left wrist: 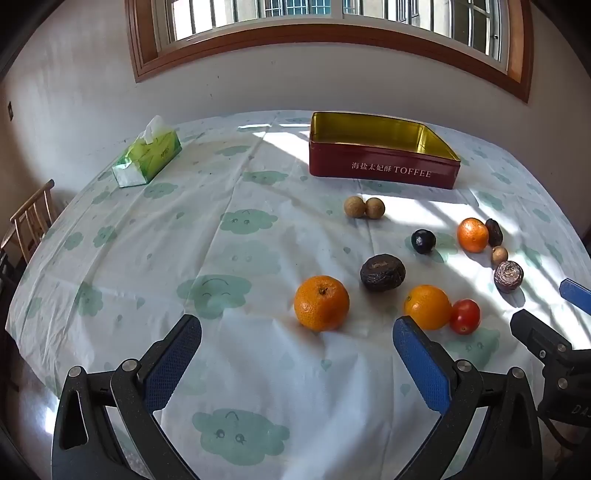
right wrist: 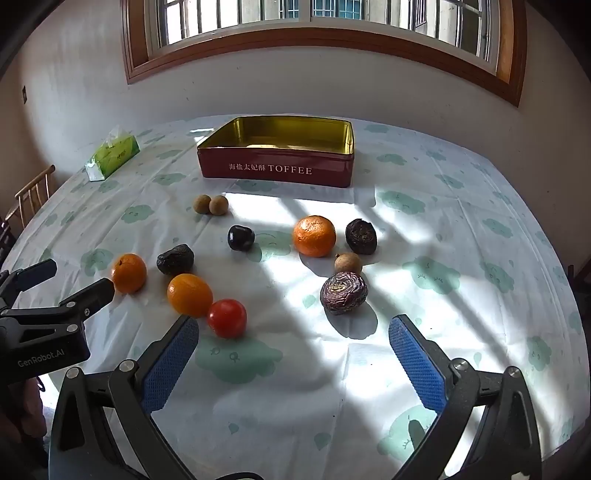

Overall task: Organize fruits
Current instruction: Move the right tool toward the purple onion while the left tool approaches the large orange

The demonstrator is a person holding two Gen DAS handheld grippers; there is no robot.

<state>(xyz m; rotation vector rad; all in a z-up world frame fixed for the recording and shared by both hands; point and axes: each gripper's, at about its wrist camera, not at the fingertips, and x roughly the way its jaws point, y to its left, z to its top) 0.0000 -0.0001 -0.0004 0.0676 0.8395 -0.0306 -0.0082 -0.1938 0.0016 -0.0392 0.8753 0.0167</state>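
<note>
Table (right wrist: 461, 229) under a white cloth printed with green clouds, partly sunlit; window (right wrist: 314, 22) with wooden frame above the far wall; wooden chair (left wrist: 31, 218) at the left edge.

Red tin (right wrist: 275, 157) lettered TOFFEE, lidless, gold interior holding no visible fruit, at the far middle of the cloth; green tissue box (right wrist: 112, 155) well to its left, 1 tissue protruding.

Left gripper (left wrist: 297, 350), jaws spread wide, nothing between the blue pads (left wrist: 424, 365), poised above the near cloth; right gripper (right wrist: 293, 350), jaws likewise wide apart and gripping nothing, just beside the left one.

Fruit, all loose on the cloth in front of the tin: 3 round orange citrus, 1 nearest the left gripper (left wrist: 321, 302), 1 smooth-skinned (left wrist: 427, 306) touching a red tomato (left wrist: 464, 316), 1 farther right (right wrist: 314, 236); wrinkled purple passion fruit (right wrist: 343, 292) in full sun ahead of the right gripper; 2 dark shrivelled fruits, 1 (left wrist: 382, 272) between the 2 nearer citrus, 1 (right wrist: 361, 236) just beside the far citrus; small glossy dark fruit (right wrist: 241, 237) near the middle; 2 tan longans (right wrist: 210, 204) touching each other, nearest the tin; 1 further longan (right wrist: 347, 263) between far citrus and passion fruit.
</note>
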